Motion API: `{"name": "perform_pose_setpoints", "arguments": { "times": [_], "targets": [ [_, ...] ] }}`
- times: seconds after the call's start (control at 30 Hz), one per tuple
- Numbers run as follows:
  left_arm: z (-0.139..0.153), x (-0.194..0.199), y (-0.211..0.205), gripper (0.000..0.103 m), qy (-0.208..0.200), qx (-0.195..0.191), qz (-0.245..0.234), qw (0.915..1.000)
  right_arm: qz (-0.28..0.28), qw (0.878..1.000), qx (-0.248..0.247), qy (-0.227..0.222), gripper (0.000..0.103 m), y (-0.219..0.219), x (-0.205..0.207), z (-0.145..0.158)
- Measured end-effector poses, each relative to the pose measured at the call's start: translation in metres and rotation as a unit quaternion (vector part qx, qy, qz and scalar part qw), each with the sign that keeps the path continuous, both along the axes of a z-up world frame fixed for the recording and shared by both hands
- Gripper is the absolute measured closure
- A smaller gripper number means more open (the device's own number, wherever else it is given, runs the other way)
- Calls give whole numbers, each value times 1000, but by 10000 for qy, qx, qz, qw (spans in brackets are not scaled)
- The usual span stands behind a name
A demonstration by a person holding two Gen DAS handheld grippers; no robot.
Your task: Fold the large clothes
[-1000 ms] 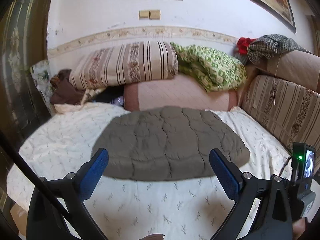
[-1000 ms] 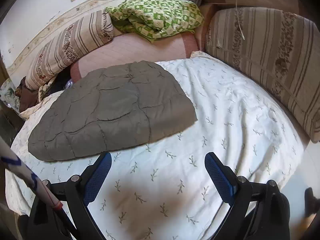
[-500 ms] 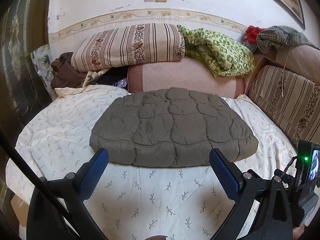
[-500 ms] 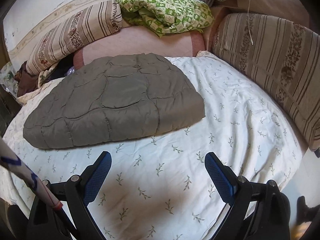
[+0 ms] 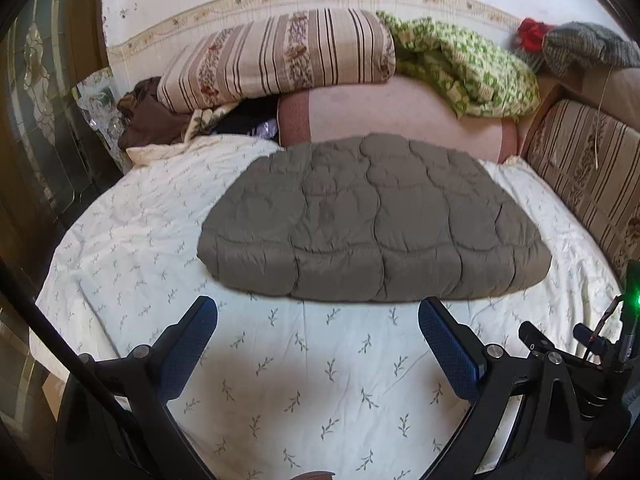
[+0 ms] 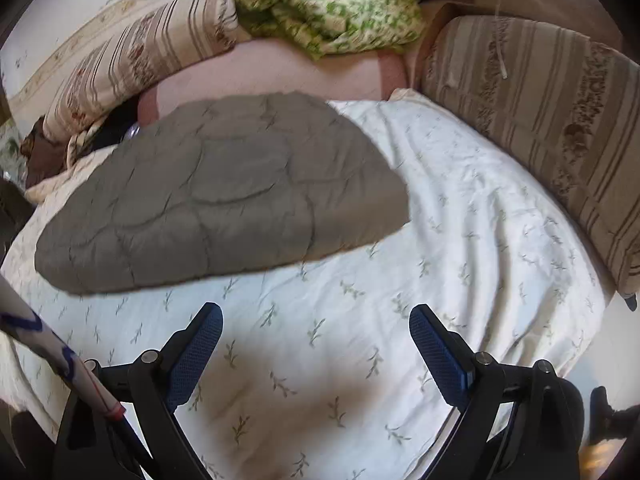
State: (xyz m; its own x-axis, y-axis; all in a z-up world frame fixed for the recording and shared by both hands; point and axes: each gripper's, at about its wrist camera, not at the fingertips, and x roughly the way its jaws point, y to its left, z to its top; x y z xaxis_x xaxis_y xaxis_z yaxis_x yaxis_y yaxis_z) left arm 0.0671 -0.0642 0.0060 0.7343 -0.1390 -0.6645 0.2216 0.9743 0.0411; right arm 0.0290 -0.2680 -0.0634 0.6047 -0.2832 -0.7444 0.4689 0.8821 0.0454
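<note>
A grey-brown quilted padded garment (image 5: 372, 220) lies folded flat on the bed's white leaf-print sheet (image 5: 320, 380); it also shows in the right wrist view (image 6: 224, 196). My left gripper (image 5: 318, 320) is open and empty, just short of the garment's near edge. My right gripper (image 6: 316, 328) is open and empty over the sheet (image 6: 460, 240), near the garment's front right part and apart from it.
A striped pillow (image 5: 276, 56), a pink bolster (image 5: 384, 116) and a green patterned blanket (image 5: 460, 64) lie at the head of the bed. Striped cushions (image 6: 540, 104) line the right side. Brown clothes (image 5: 148, 120) are piled at the back left.
Both grippers have moved closer to the bed and tilted downward; the garment fills more of each view. The garment has not moved. Both grippers stay open.
</note>
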Motion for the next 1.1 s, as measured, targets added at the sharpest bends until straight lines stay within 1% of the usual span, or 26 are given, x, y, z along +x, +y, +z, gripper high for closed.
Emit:
{"name": "perform_pose_setpoints", "arguments": {
  "times": [0.13,0.2,0.33,0.57,0.77,1.1],
  "targets": [
    [-10,5,-4,3,179,130,-23,9998,-82,9999,-103,44,6,-1,0,-1],
    [-12,6,-5,3,215,148,-35,9997,-130,9999,-65,69,6,-4,0,-3],
    [-18,11,-2,3,364,100,-14,9993,-135,9998,-4,144,6,-5,4,-7],
    [-27,23,5,3,653,-40,67,9978,60,9995,-158,254,6,9,12,-9],
    [-32,28,9,3,727,-72,130,9972,180,9990,-214,362,6,18,19,-12],
    [-38,31,9,3,831,-70,97,9965,175,9988,-288,361,6,20,21,-12]
  ]
}}
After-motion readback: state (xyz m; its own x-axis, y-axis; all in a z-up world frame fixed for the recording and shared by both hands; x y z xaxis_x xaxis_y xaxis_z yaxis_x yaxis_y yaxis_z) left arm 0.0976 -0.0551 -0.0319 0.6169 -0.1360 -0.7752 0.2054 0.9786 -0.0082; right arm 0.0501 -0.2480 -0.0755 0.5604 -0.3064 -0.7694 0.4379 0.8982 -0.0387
